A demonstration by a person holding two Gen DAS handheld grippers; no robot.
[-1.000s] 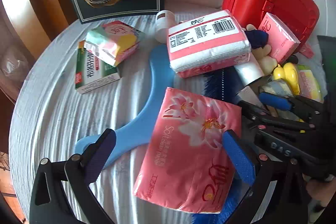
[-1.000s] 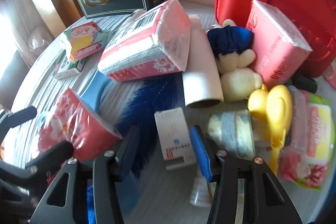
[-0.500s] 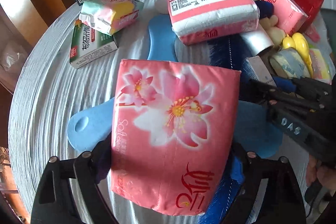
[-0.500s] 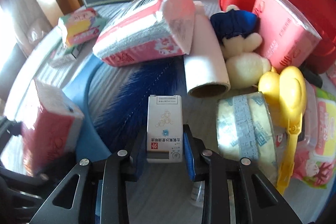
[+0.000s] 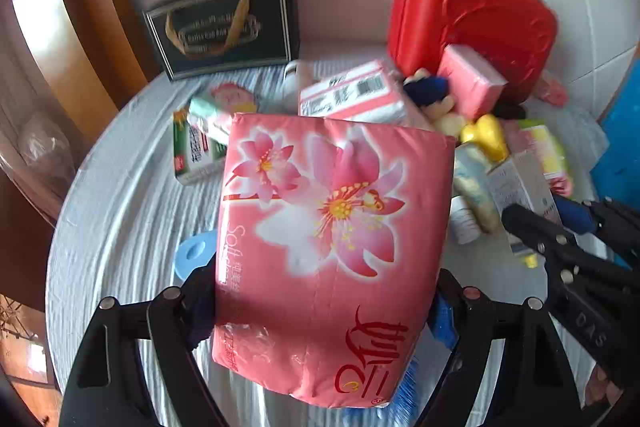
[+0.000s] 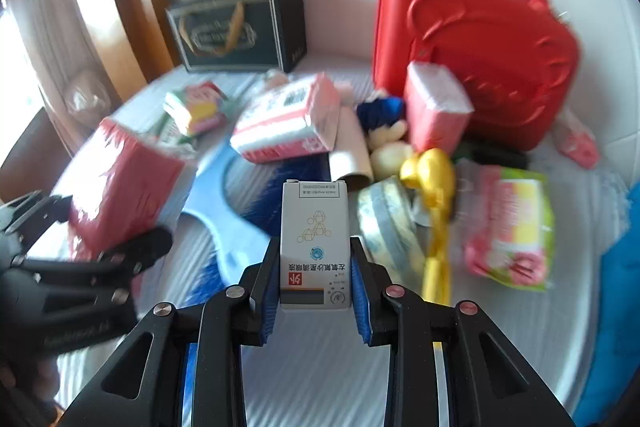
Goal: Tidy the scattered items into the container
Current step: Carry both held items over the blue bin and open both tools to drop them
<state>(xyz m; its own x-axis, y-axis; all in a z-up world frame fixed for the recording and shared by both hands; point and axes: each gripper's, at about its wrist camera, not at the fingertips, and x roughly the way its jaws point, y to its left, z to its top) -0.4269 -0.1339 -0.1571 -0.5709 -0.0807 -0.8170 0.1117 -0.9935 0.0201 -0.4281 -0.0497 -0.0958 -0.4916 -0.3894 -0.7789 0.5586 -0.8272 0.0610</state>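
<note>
My left gripper is shut on a pink flower-print tissue pack and holds it above the round table; the pack also shows in the right wrist view. My right gripper is shut on a small white medicine box, lifted off the cloth; the box also shows in the left wrist view. A red plastic case with handles stands upright and closed at the back right, also in the right wrist view.
Scattered on the white cloth: a pink-and-white tissue pack, plush toy, yellow scoop, tape roll, wet-wipe pack, light-blue dustpan, green box. A dark gift bag stands behind. Something blue at right.
Both grippers have risen and pulled back with their loads: the tissue pack and the medicine box are lifted off the table. The red case now shows in full.
</note>
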